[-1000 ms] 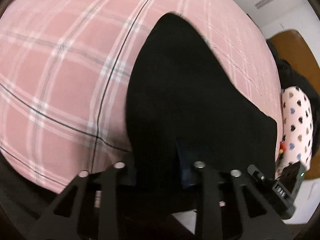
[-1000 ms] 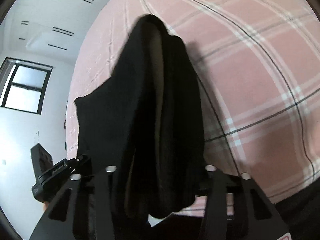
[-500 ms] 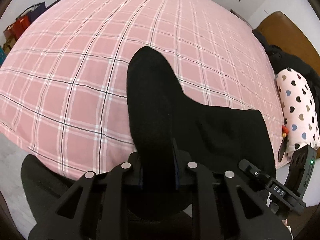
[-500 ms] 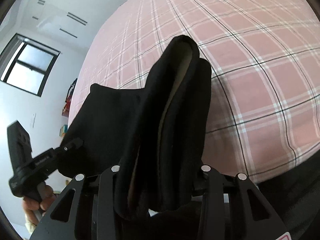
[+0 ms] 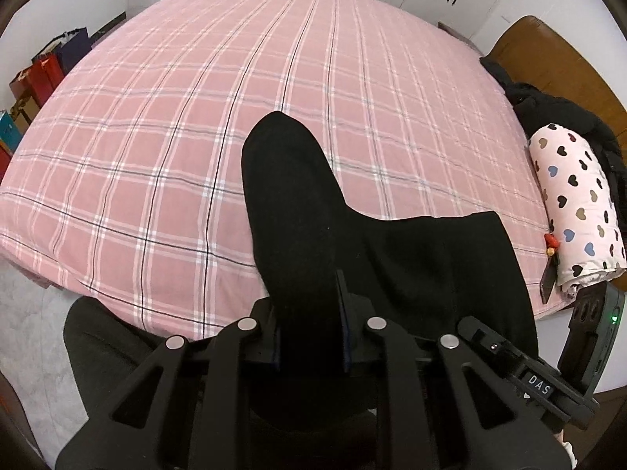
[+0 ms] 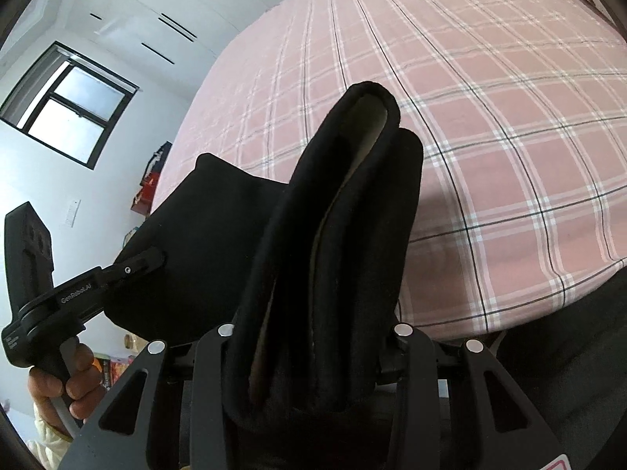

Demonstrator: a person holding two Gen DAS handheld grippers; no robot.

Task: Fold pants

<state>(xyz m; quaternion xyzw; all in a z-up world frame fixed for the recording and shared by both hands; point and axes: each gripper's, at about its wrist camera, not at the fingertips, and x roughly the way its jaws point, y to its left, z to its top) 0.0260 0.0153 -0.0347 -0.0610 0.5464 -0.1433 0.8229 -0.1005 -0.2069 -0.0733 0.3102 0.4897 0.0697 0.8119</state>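
The black pants (image 5: 298,211) hang between my two grippers, held up above the near edge of the pink plaid bed (image 5: 196,98). My left gripper (image 5: 309,333) is shut on one bunched end of the cloth. My right gripper (image 6: 309,352) is shut on the other end, where thick folded layers with a pale lining (image 6: 345,203) stick up. In the right wrist view the left gripper (image 6: 129,266) pinches the far corner of the pants. In the left wrist view the right gripper's body (image 5: 540,380) shows at lower right.
A heart-patterned white roll (image 5: 576,211) and a black garment (image 5: 560,113) lie at the bed's right side by a wooden headboard (image 5: 556,55). Red bags (image 5: 39,74) stand on the floor at left. A window (image 6: 66,105) and white wardrobes are beyond.
Both grippers have risen and pulled back from the bed with the pants in them. The bed now looks farther away and the cloth hangs above its near edge.
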